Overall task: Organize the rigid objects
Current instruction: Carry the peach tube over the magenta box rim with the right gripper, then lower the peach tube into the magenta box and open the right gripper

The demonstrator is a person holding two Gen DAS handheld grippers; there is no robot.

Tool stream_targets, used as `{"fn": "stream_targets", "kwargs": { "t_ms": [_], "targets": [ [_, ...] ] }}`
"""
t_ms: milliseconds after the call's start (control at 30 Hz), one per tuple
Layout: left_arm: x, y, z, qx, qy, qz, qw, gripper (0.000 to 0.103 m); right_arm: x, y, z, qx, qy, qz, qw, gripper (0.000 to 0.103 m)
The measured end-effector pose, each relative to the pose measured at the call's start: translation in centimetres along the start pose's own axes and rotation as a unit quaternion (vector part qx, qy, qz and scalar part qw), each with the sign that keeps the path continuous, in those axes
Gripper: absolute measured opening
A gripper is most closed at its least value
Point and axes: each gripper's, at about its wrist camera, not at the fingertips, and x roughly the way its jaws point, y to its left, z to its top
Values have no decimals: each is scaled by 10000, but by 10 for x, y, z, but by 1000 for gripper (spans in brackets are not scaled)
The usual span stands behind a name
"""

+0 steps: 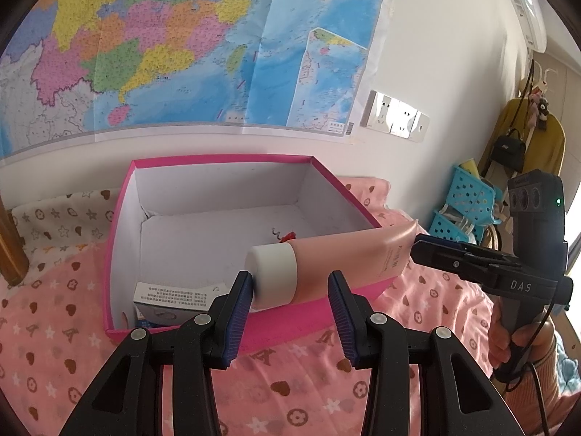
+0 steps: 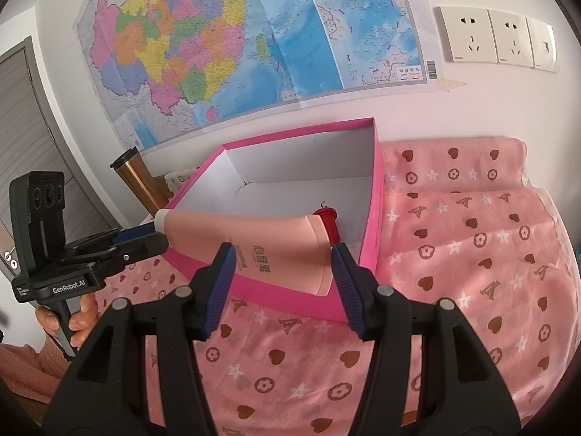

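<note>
Right wrist view, right gripper point(image 2: 283, 272) pinching pink tube point(image 2: 276, 250) over pink box point(image 2: 290, 292), left gripper point(image 1: 290, 298) spread, cap point(image 1: 272, 276) touching one pad.

The room is bright with soft daylight. In the left wrist view the strongest light comes in at the far right edge, where the picture washes out to white. The white wall point(image 2: 472, 109) glows a bit pale. Soft shadows lie inside the box point(image 1: 218, 225) and across the bed cover point(image 2: 472, 254). Both pictures are sharp in the middle. Straight lines bend near the edges, and the corners go black. The map point(image 1: 163, 54) looks a little grainy.
</note>
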Motion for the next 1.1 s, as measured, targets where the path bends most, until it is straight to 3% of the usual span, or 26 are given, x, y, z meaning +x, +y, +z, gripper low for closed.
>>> {"fn": "stream_targets", "kwargs": {
  "t_ms": [1100],
  "targets": [
    [16, 5, 5, -58, 89, 94, 9999, 43, 13, -7, 8, 19, 31, -8, 10000, 57]
  ]
}}
